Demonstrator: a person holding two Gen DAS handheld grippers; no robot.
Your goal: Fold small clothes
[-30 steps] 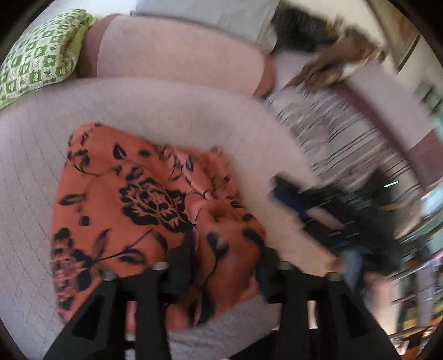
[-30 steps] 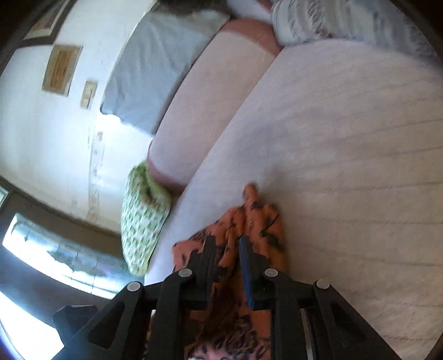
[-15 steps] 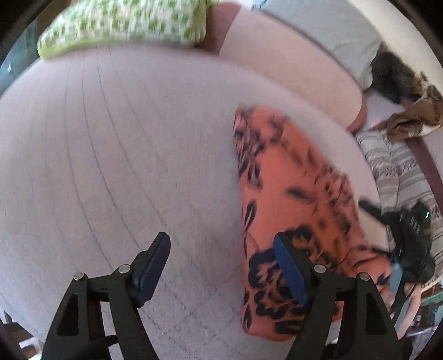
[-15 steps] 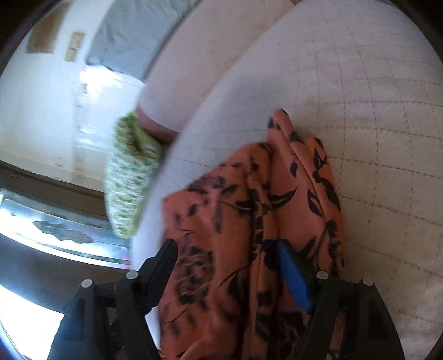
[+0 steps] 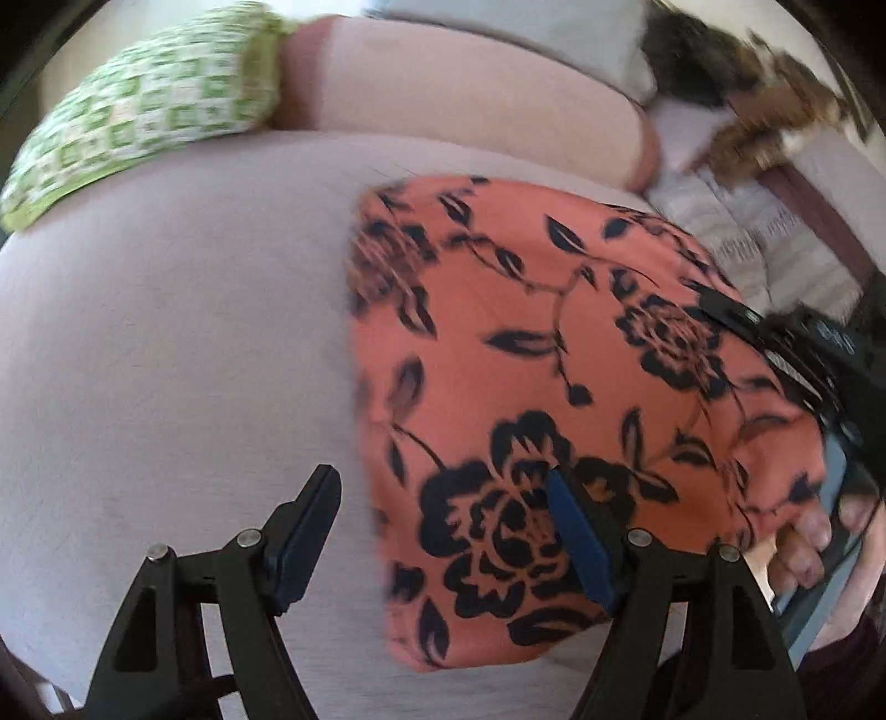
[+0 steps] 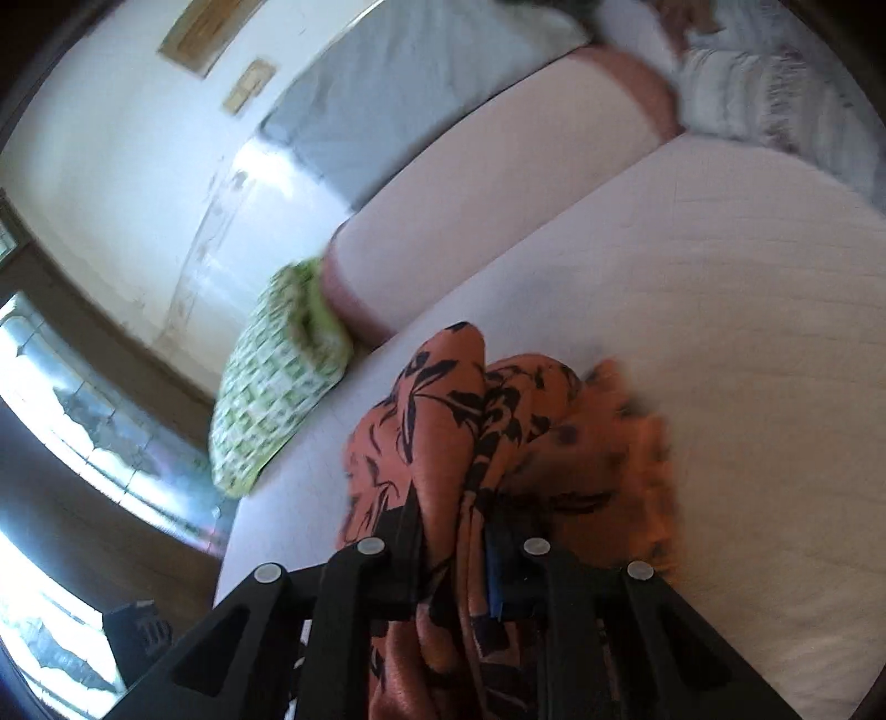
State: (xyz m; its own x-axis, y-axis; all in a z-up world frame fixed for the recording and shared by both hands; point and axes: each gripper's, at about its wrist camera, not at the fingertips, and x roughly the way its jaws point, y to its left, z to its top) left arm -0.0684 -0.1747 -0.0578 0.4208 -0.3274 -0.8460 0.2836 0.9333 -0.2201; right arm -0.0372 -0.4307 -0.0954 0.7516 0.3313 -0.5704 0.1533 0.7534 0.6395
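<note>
An orange garment with black flowers (image 5: pixel 531 354) lies folded flat on the pale pink sofa seat (image 5: pixel 166 354). My left gripper (image 5: pixel 443 498) is open and empty, hovering over the garment's near left edge, with one finger over the cloth and the other over bare seat. My right gripper (image 6: pixel 451 531) is shut on a bunched part of the same garment (image 6: pixel 443 421). The right gripper also shows in the left wrist view at the garment's right edge (image 5: pixel 786 343), with the person's hand behind it.
A green checked cushion (image 5: pixel 144 111) lies at the seat's back left, against the sofa backrest (image 5: pixel 443 99). A striped cloth (image 5: pixel 764 221) and brown clothes (image 5: pixel 775 99) lie at the back right. A wall with frames (image 6: pixel 210 33) and a window (image 6: pixel 83 399) stand beyond the sofa.
The left gripper let go of the garment and opened, then swung back over its near edge. The right gripper opened briefly and has shut again on bunched cloth.
</note>
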